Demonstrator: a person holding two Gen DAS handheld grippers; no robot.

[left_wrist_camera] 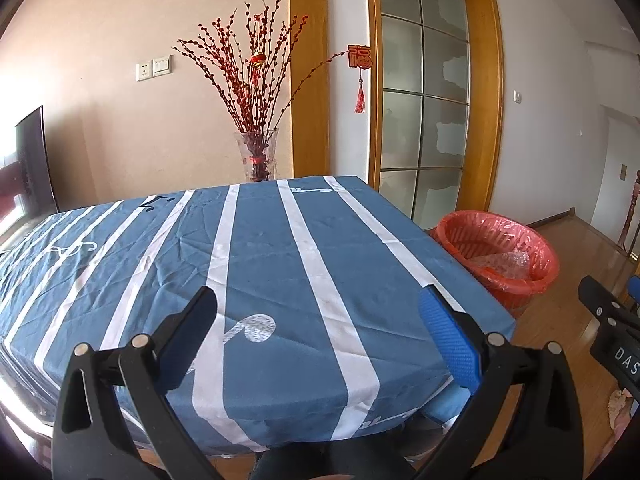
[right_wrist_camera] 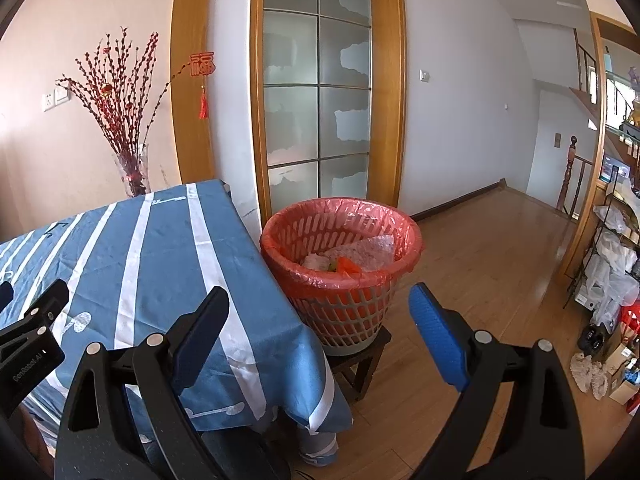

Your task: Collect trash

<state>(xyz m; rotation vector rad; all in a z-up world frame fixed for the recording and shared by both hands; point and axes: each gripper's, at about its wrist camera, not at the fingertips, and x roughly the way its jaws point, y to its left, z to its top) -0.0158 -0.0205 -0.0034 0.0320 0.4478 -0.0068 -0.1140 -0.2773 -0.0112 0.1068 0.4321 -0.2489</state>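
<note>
A lattice waste basket (right_wrist_camera: 344, 292) lined with a red plastic bag stands on a low dark stool (right_wrist_camera: 360, 360) off the table's right side; the same basket (left_wrist_camera: 500, 256) shows in the left wrist view. Clear wrap, white crumpled paper and an orange scrap (right_wrist_camera: 346, 266) lie inside it. My left gripper (left_wrist_camera: 320, 320) hangs open over the near part of the blue striped tablecloth (left_wrist_camera: 260, 264), nothing between its fingers. My right gripper (right_wrist_camera: 320, 320) is open too, in front of the basket at the table's corner, holding nothing.
A glass vase of red branches (left_wrist_camera: 258, 152) stands behind the table's far edge. A wood-framed frosted glass door (right_wrist_camera: 320, 92) is behind the basket. Wooden floor (right_wrist_camera: 480, 260) stretches right toward a cluttered metal shelf (right_wrist_camera: 616, 264). A dark screen (left_wrist_camera: 34, 160) sits at far left.
</note>
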